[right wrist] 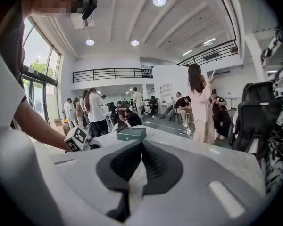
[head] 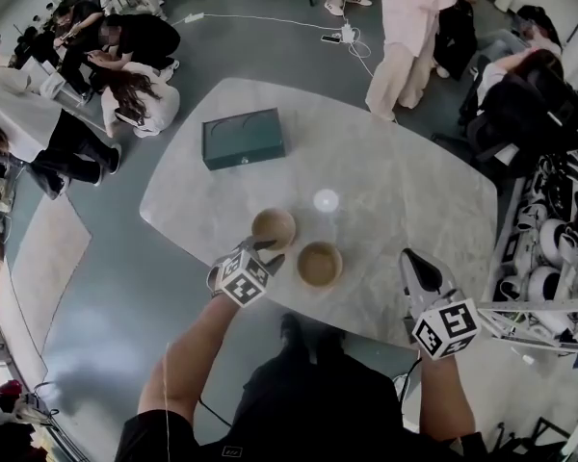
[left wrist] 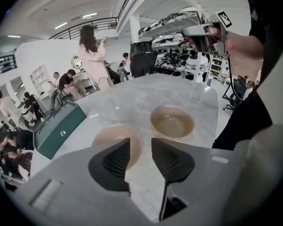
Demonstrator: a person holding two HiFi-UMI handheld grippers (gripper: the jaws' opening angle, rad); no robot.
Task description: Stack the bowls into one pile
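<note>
Seen from above, a pale marble-patterned table with rounded corners (head: 414,200) carries two round tan bowls that sit apart, side by side near its front edge and not yet stacked. The left bowl (head: 273,227) lies slightly farther back than the right bowl (head: 319,263), and both are upright and empty. A dark green rectangular box (head: 243,138) rests farther back on the table's left side, well apart from the bowls. The person's left gripper (head: 263,251), with its marker cube, points steeply down at the near rim of the left bowl. In the left gripper view its black ribbed pads (left wrist: 111,163) stand wide apart with nothing pressed between them. The bowl shows just beyond the left pad, and whether a pad touches the rim cannot be told. The right gripper (head: 416,261) hangs over the table's front right edge, well apart from both bowls. In the right gripper view its jaws are closed together and hold nothing, pointing across the tabletop toward the green box. Several people stand and sit on the grey floor beyond the table.
</note>
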